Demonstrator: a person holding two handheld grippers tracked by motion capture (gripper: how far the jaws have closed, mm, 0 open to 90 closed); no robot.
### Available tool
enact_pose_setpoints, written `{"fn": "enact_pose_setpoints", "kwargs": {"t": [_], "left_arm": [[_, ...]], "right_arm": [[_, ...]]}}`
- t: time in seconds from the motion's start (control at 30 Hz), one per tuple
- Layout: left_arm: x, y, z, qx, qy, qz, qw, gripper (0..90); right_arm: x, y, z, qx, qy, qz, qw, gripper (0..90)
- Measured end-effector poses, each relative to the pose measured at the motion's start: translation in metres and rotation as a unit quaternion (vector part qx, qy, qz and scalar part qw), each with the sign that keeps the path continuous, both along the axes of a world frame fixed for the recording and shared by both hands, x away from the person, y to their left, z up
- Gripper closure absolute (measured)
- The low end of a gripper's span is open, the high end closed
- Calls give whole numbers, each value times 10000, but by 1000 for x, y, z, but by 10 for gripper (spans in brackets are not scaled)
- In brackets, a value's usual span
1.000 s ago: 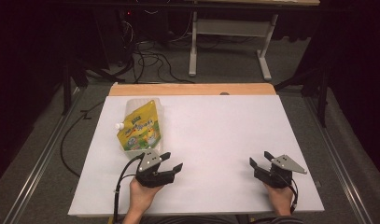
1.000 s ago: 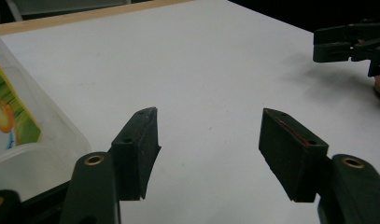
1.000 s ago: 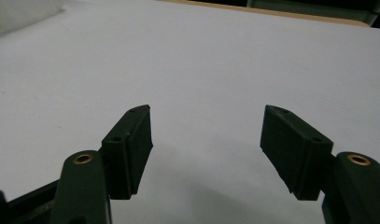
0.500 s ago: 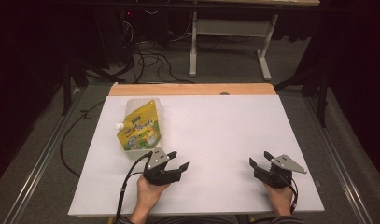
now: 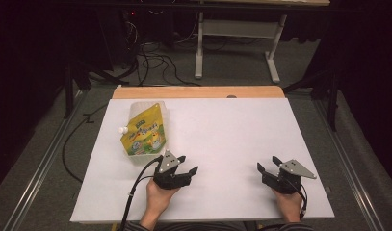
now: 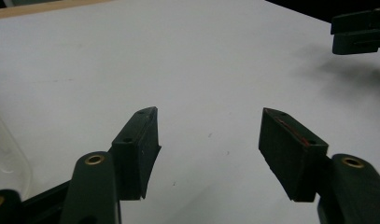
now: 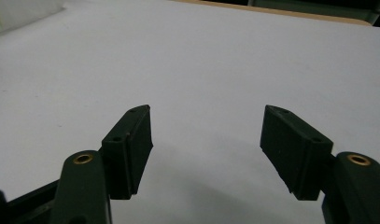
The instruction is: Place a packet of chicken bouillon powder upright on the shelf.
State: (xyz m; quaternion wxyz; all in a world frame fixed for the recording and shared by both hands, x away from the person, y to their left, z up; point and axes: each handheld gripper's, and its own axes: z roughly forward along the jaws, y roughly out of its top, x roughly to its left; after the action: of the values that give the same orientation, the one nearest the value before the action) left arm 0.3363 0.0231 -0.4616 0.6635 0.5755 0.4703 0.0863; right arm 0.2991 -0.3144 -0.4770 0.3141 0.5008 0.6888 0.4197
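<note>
While both sets of fingers (image 5: 189, 165) (image 5: 267, 164) gape empty (near edge), yellow pouch (image 5: 144, 133) lies toward my table's (image 5: 222, 120) far-left corner.

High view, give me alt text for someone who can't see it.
A yellow spouted pouch lies on a clear plastic container at the far left of a white table. Nearer the camera, a person's hands hold two black grippers over the table: the left gripper just beside the pouch, the right gripper at the near right, both open and empty.
</note>
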Motion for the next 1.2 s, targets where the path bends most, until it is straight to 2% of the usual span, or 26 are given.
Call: {"fn": "enact_pose_setpoints", "kwargs": {"t": [0.03,0.23,0.37,0.57,0.7,1.03,1.2], "left_arm": [[1,-2,-1,-48,-7,23,10000,381],[5,-8,-8,8,-9,71,10000,381],[7,-11,-13,109,-20,114,9999,381],[10,-15,-18,136,-37,203,9997,380],[9,-18,-21,256,-118,200,9994,378],[10,-18,-23,282,-102,244,9993,372],[12,-18,-23,298,-19,277,9992,362]], "right_arm": [[0,0,0,-6,-2,9,10000,345],[0,0,0,-25,19,15,10000,345],[0,0,0,-20,18,13,10000,345],[0,0,0,-22,27,10,10000,345],[1,1,0,-37,52,-10,10000,345],[1,2,0,-70,55,-4,10000,344],[1,2,0,-81,54,-4,10000,344]]}}
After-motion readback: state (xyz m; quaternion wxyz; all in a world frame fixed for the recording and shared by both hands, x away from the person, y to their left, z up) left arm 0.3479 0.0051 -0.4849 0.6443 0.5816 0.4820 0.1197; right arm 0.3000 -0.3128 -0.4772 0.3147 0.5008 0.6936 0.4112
